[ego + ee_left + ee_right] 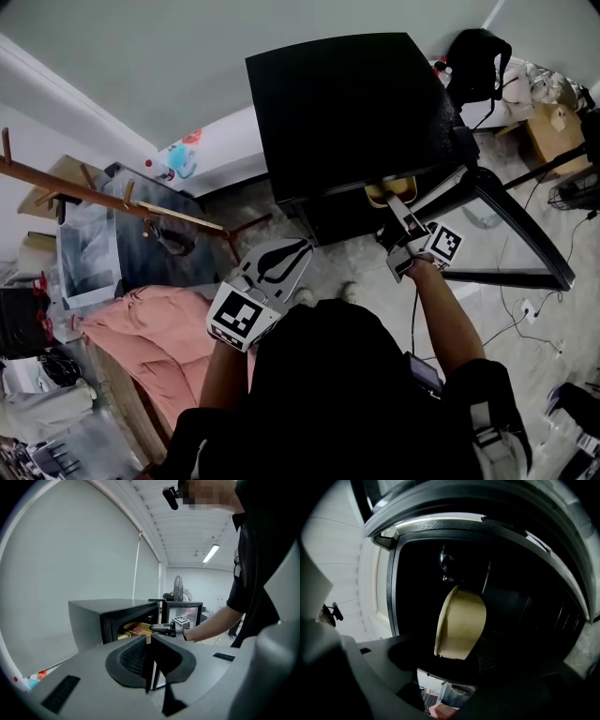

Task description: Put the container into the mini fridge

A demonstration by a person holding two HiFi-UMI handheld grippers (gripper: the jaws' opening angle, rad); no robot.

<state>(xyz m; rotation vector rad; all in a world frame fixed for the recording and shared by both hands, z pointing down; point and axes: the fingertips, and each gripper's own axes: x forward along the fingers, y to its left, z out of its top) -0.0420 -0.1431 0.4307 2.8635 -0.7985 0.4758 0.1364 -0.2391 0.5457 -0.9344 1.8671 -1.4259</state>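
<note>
The black mini fridge [347,112] stands on the floor with its door [506,225] swung open to the right. A yellow container [391,190] sits in the fridge's opening. My right gripper [401,220] is right in front of it, jaws open on either side of the container's near end. In the right gripper view the container [461,623] rests inside the dark fridge [520,606], just ahead of the right gripper [450,663]. My left gripper [281,262] is held back from the fridge, shut and empty. The left gripper view shows its jaws [151,641] together, and beyond them the container [136,629].
Pink bedding [159,347] lies at the left near a wooden rack [94,197]. A black bag [478,61] and a cardboard box [553,131] sit behind the fridge at the right. Cables run over the floor at the right.
</note>
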